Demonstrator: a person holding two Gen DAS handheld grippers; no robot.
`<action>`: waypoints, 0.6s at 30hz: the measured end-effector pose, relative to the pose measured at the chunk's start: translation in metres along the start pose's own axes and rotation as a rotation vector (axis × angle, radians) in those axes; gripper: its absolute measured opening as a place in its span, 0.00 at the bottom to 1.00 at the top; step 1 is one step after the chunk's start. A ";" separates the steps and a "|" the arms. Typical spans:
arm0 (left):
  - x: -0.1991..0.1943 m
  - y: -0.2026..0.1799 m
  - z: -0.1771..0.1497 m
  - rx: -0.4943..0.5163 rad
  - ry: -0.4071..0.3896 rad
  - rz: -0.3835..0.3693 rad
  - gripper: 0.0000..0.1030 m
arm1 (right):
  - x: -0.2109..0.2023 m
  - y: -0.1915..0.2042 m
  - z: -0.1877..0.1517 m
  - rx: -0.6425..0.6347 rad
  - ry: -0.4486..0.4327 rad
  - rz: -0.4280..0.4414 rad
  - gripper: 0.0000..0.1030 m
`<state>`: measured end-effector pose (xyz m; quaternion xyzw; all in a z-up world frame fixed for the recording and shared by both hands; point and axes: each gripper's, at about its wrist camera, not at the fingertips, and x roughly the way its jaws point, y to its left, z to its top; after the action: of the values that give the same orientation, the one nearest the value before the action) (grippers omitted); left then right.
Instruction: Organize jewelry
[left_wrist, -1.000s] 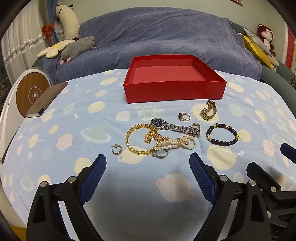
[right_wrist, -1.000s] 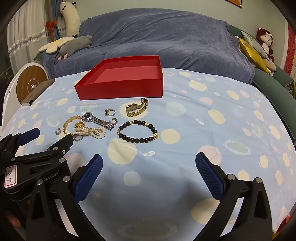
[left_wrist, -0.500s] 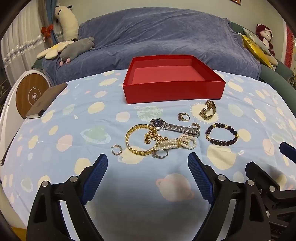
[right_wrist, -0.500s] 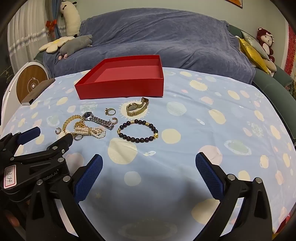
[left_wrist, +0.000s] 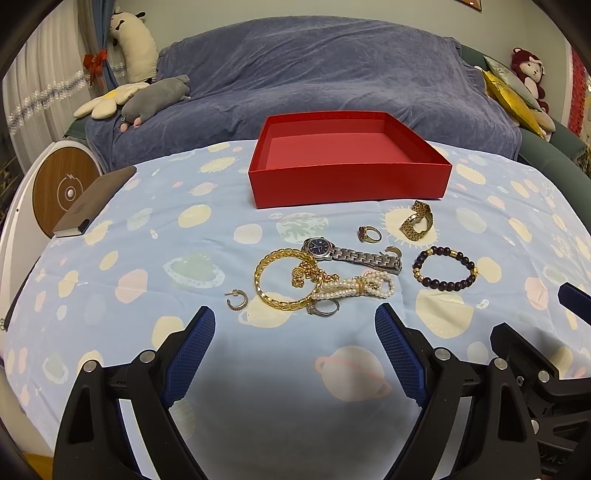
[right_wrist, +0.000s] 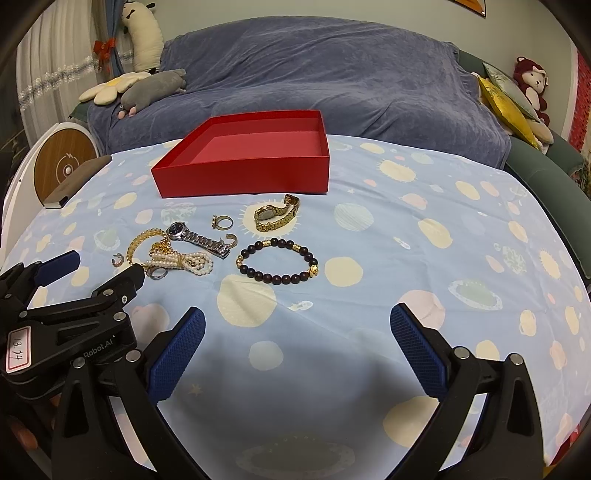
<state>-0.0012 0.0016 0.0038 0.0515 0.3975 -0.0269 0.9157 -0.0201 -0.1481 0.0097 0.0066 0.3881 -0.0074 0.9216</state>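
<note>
1. The left gripper (left_wrist: 294, 320) hangs above the near part of the blue patterned tablecloth (left_wrist: 147, 280). Its jaws are spread wide and hold nothing.
2. The right gripper (right_wrist: 297, 321) is also spread wide and empty, just beside the left one.
3. The red box (left_wrist: 349, 182) stands open at the far side of the cloth, with its long side across the left wrist view.
4. The jewelry lies between the box and the grippers. The silver watch (left_wrist: 351, 254) lies flat, with its long axis from left to right and its dial at the left end.
5. The pearl bracelet (left_wrist: 354, 288) also lies left to right. It touches the gold bangle (left_wrist: 282, 278).
6. The dark bead bracelet (left_wrist: 445, 267) lies apart on the right, and the gold watch (left_wrist: 417, 221) is beyond it, near the box.
7. A small hoop earring (left_wrist: 236, 299) lies left of the bangle.
</note>
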 end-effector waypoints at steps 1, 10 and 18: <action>0.000 0.000 0.000 -0.001 0.000 0.000 0.82 | 0.000 0.000 0.000 0.000 0.000 0.000 0.95; 0.000 0.000 0.000 0.000 -0.001 0.001 0.83 | 0.001 0.000 0.000 -0.001 -0.001 -0.002 0.95; 0.000 0.001 0.000 -0.001 -0.002 0.004 0.82 | 0.002 0.000 0.001 -0.003 -0.001 0.000 0.95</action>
<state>-0.0013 0.0025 0.0039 0.0517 0.3967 -0.0250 0.9162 -0.0182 -0.1483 0.0088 0.0051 0.3875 -0.0070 0.9218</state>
